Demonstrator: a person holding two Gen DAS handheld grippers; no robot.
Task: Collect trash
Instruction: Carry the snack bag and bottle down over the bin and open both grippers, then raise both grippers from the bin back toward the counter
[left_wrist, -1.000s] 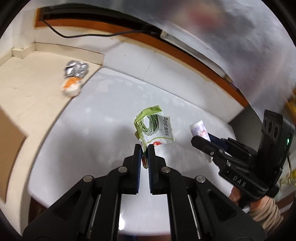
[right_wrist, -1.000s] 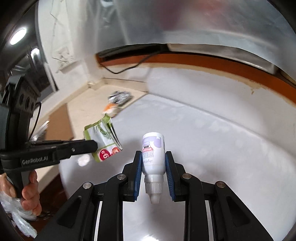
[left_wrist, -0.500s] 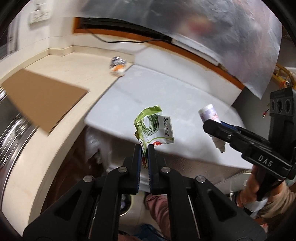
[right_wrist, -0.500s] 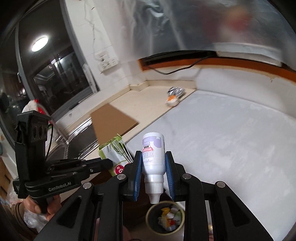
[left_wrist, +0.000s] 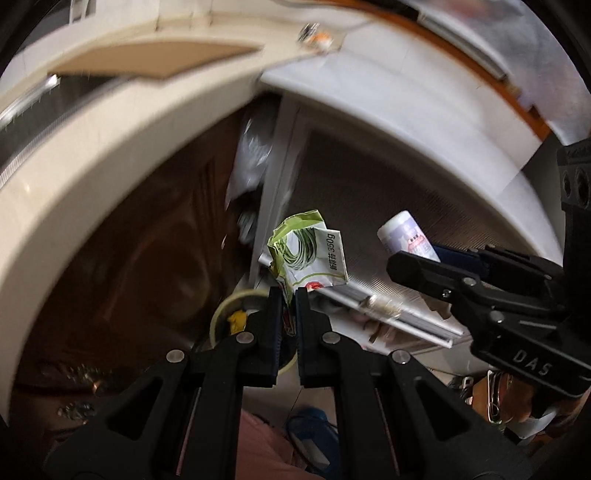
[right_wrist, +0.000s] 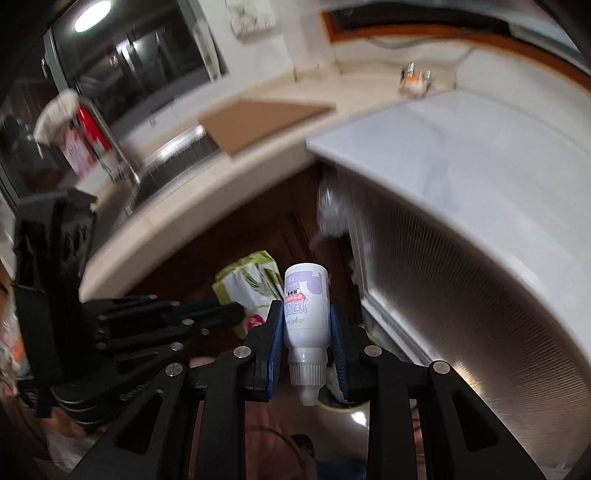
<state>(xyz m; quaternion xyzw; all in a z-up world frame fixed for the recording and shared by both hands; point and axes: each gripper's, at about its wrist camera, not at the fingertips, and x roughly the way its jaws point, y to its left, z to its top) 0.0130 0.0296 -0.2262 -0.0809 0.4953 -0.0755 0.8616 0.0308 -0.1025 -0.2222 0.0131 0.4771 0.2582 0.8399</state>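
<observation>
Your left gripper (left_wrist: 289, 299) pinches a green wrapper (left_wrist: 308, 256) above the half-hidden bin (left_wrist: 221, 314); your right gripper (right_wrist: 306, 325) clamps a small bottle (right_wrist: 306, 310), its cap toward you.

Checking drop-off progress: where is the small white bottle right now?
The bottle is clamped cap-down in the right gripper, off the counter, beside the green packet and above the bin on the floor.

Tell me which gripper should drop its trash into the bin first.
Probably left. The left gripper, shut on the green wrapper, hangs right over the bin. The right gripper holds the white bottle beside it, with the bin mostly hidden beneath it.
</observation>
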